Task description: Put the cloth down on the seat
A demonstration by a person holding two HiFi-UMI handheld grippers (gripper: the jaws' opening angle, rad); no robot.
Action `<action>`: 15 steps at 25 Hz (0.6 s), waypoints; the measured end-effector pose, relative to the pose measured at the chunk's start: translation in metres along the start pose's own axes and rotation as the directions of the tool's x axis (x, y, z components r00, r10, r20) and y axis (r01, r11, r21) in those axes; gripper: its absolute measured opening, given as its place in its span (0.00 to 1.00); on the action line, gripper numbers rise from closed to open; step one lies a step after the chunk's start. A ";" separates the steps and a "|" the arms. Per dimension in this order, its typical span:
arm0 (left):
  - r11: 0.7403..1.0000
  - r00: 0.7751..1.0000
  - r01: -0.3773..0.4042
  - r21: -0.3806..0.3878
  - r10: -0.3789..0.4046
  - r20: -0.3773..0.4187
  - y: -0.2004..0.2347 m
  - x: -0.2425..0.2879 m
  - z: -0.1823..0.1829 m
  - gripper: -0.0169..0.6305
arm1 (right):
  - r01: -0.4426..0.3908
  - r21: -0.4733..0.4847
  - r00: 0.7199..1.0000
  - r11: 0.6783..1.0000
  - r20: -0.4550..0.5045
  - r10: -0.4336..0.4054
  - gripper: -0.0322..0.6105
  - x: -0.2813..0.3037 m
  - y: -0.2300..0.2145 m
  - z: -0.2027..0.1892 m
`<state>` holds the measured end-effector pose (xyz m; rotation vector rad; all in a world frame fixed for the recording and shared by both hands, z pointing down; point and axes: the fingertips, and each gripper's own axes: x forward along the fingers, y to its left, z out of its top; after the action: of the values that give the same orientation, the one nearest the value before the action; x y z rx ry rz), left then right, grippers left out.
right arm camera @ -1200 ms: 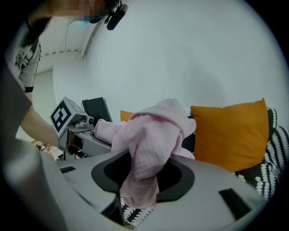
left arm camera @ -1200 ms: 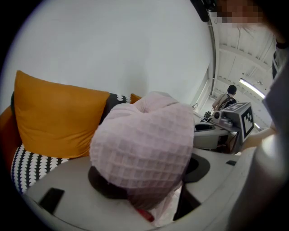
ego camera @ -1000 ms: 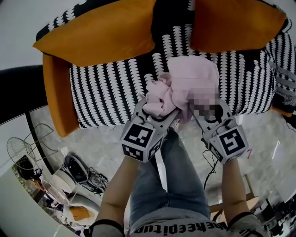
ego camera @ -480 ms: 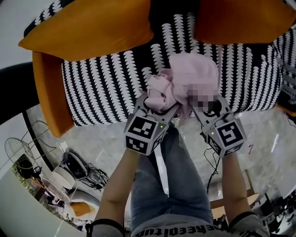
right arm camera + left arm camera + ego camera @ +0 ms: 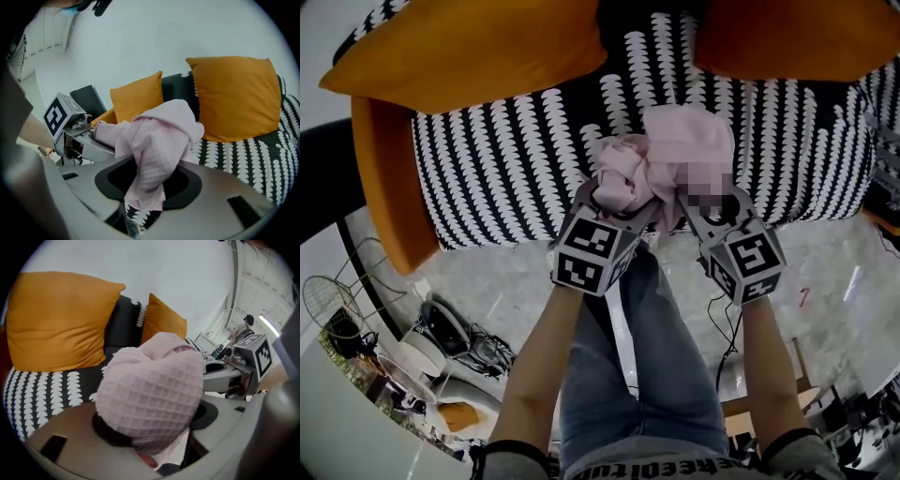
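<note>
A pale pink waffle-weave cloth (image 5: pixel 670 159) is bunched up between my two grippers, held over the front part of the black-and-white patterned seat (image 5: pixel 502 159). My left gripper (image 5: pixel 614 202) is shut on the cloth's left bunch (image 5: pixel 150 390). At the cloth's right end my right gripper (image 5: pixel 703 202) is shut on a hanging fold (image 5: pixel 152 159). In the left gripper view the cloth fills the jaws and hides the fingertips. The seat (image 5: pixel 253 157) lies just below and beyond the cloth.
Two orange cushions (image 5: pixel 469 52) (image 5: pixel 797 37) lean at the back of the seat, and an orange armrest (image 5: pixel 380 178) borders its left side. Below the seat's front edge are the person's legs, a pale floor, cables (image 5: pixel 483 352) and a wire basket (image 5: pixel 337 305).
Both grippers and the cloth have shifted slightly forward and up in view, further over the seat's front edge. Both grips on the cloth are unchanged.
</note>
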<state>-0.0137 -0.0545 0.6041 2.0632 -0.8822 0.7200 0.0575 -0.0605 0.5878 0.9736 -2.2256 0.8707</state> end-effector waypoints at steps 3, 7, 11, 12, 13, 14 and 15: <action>1.000 1.000 0.008 -0.006 -0.008 -0.007 -0.016 -0.018 0.017 0.52 | 0.025 0.002 0.999 1.000 -0.024 -0.025 0.32 -0.024 0.006 0.017; 1.000 1.000 -0.002 -0.015 0.002 -0.003 0.001 -0.054 0.017 0.52 | 0.043 -0.020 0.998 0.999 -0.047 -0.044 0.32 -0.018 0.040 0.035; 1.000 0.997 -0.013 0.007 0.014 -0.071 0.000 -0.011 -0.024 0.52 | 0.056 0.021 0.995 0.998 -0.087 -0.054 0.32 0.000 0.015 -0.022; 1.000 0.997 -0.010 0.017 0.012 -0.082 -0.006 -0.001 -0.028 0.52 | 0.065 0.030 0.994 0.997 -0.094 -0.062 0.32 -0.003 0.006 -0.032; 1.000 0.996 -0.008 0.022 0.010 -0.087 -0.012 0.005 -0.029 0.52 | 0.074 0.037 0.993 0.997 -0.100 -0.070 0.33 -0.006 -0.002 -0.037; 1.000 0.996 -0.009 0.022 0.010 -0.086 -0.016 0.009 -0.027 0.52 | 0.079 0.042 0.991 0.996 -0.108 -0.074 0.33 -0.009 -0.008 -0.038; 1.000 0.997 -0.011 0.019 0.012 -0.082 -0.018 0.010 -0.023 0.52 | 0.080 0.047 0.990 0.996 -0.117 -0.074 0.33 -0.012 -0.012 -0.038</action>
<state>0.0018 -0.0302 0.6161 2.0306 -0.8443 0.8161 0.0826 -0.0343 0.6076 1.0006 -2.0640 0.9295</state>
